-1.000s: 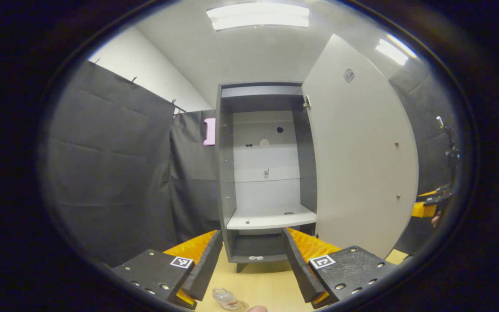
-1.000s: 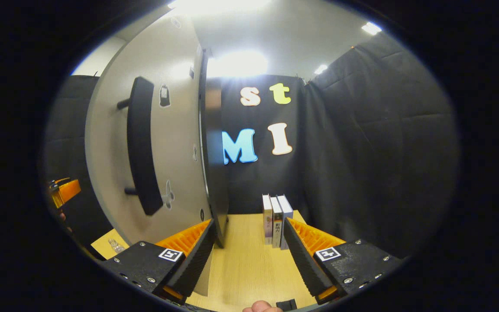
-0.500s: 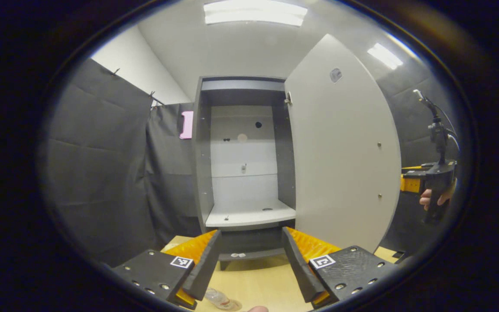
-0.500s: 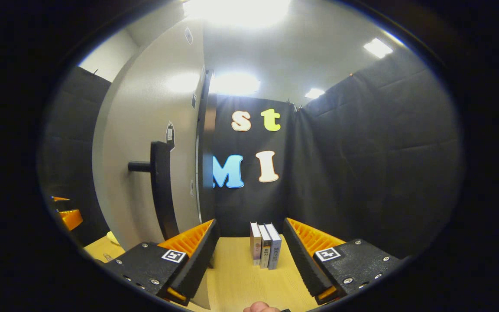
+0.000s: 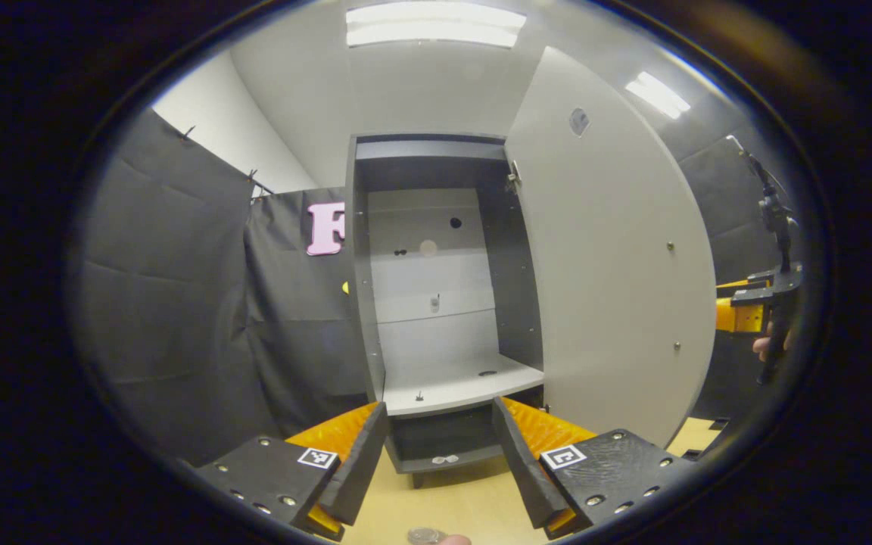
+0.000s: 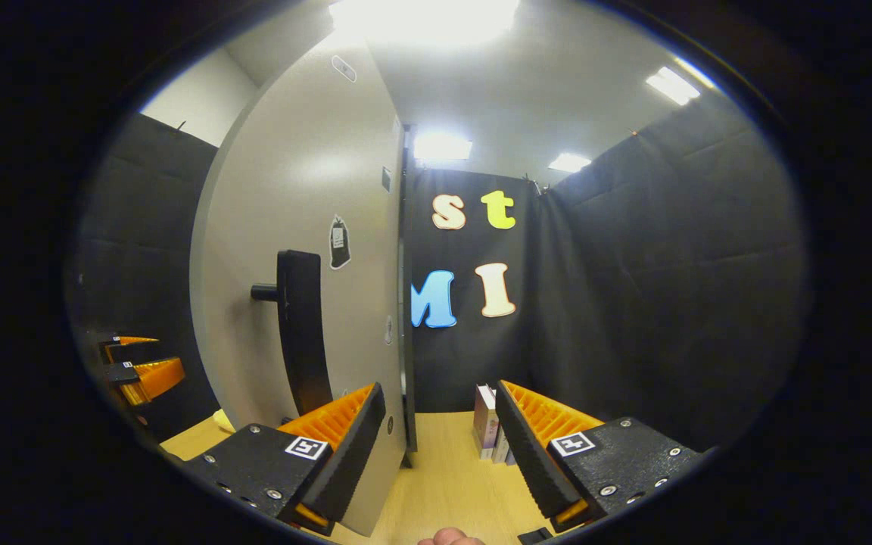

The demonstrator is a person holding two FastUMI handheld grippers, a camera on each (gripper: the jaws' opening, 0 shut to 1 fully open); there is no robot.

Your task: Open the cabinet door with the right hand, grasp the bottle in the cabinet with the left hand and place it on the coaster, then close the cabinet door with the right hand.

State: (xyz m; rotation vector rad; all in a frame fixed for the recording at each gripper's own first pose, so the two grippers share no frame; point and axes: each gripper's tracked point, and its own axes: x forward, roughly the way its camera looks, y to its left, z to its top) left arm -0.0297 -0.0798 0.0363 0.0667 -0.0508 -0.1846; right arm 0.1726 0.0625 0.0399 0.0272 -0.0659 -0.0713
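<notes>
Half a second on, finds the bottle (image 5: 425, 536) slipped to the lower edge beneath the spread, empty left gripper (image 5: 440, 406), and the right gripper (image 6: 440, 388), jaws apart, facing the door handle (image 6: 301, 325), seemingly ready for closing.

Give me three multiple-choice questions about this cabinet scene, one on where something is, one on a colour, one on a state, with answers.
1. Where do the books stand?
A. on the wooden table by the black cloth wall
B. on the cabinet shelf
C. on top of the cabinet

2. What colour is the door handle?
A. white
B. black
C. red

3. How is the cabinet door?
A. shut
B. removed
C. swung open

Answers: A, the right gripper view shows them upright on the table; B, the bar is dark against the pale door; C, the cabinet's bare shelf is exposed.
</notes>
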